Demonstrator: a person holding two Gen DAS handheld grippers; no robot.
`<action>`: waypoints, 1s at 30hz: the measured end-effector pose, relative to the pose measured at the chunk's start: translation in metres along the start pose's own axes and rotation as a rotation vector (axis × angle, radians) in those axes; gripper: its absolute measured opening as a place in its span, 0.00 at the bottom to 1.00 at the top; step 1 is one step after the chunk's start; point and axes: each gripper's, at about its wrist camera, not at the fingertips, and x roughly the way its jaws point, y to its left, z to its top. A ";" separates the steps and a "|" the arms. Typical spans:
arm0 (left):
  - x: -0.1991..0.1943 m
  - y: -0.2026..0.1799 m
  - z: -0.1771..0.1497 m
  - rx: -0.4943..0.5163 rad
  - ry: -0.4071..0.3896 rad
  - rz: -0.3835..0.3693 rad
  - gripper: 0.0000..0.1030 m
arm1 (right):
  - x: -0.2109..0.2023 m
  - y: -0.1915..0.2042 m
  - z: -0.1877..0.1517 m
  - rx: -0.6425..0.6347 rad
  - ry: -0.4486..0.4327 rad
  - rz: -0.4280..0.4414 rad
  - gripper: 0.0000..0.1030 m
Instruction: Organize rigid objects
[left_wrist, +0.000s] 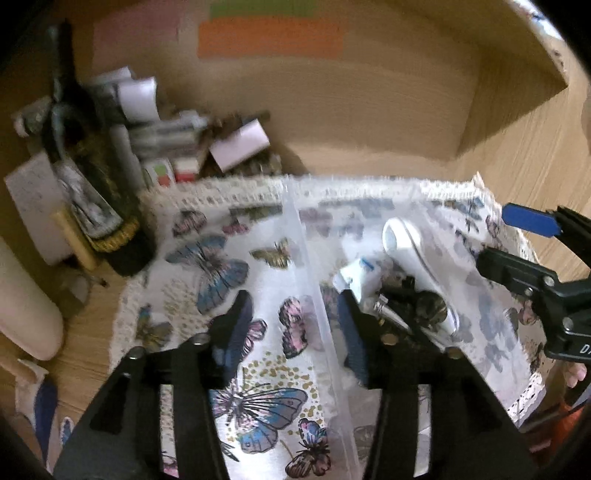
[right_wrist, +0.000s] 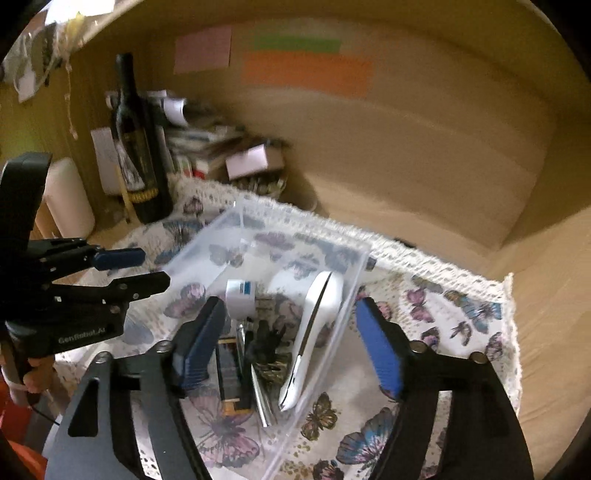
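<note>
Inside the clear box (right_wrist: 258, 236), that slick white thermometer (right_wrist: 314, 325) needs a mid-body pinch; both my left gripper (left_wrist: 295, 317) and right gripper (right_wrist: 291, 325) hang wide open, empty.

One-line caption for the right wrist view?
Open right gripper above clear plastic box holding white handheld device, on butterfly cloth.
</note>
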 end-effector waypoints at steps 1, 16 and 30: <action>-0.007 -0.001 0.001 0.002 -0.025 0.003 0.56 | -0.006 -0.001 0.000 0.004 -0.017 -0.003 0.73; -0.108 -0.045 -0.009 0.011 -0.341 -0.031 0.96 | -0.098 -0.011 -0.030 0.083 -0.291 -0.068 1.00; -0.157 -0.076 -0.041 -0.020 -0.501 0.008 1.00 | -0.147 -0.013 -0.065 0.136 -0.435 -0.076 1.00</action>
